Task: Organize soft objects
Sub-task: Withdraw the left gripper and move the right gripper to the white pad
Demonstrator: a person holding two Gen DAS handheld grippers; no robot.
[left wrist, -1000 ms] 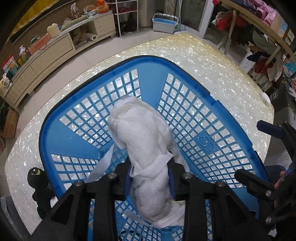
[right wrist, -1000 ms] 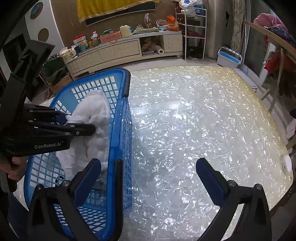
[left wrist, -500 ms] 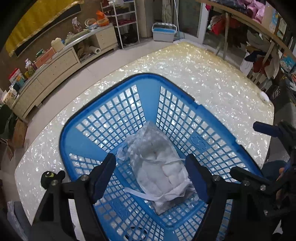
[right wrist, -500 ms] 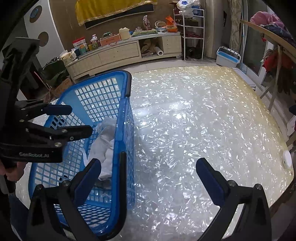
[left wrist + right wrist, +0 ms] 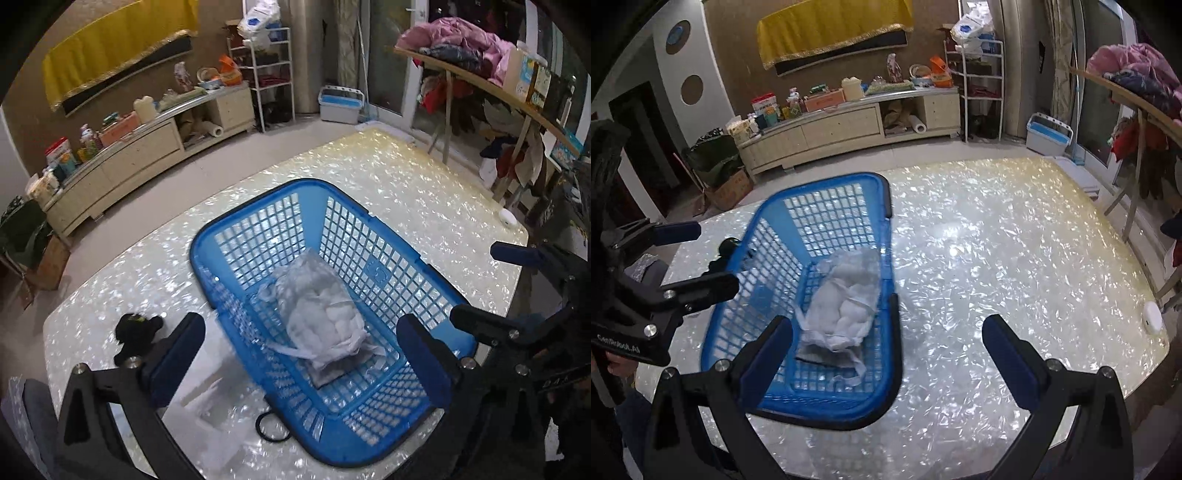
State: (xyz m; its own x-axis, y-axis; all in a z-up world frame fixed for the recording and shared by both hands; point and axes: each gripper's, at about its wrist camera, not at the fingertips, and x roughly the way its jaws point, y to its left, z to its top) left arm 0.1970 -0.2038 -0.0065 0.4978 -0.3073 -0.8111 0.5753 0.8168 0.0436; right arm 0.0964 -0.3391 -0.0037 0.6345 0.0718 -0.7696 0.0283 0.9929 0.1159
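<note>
The white bundle [image 5: 325, 317] lies on the floor of the blue basket [image 5: 373, 266], free of both tongs, with loose strips trailing toward 6 o'clock. The left tongs [image 5: 306, 354] have just been opening and now stand wide apart above the basket with nothing pressed between them. The right tongs [image 5: 894, 354] are also spread wide and empty, straddling the basket's near right corner. The basket sits on the pearly surface [image 5: 997, 258]. Outside it, at 9 o'clock in the left view, sits a black plush [image 5: 135, 334] (partly hidden); a black ring [image 5: 271, 426] lies at 6 o'clock.
</note>
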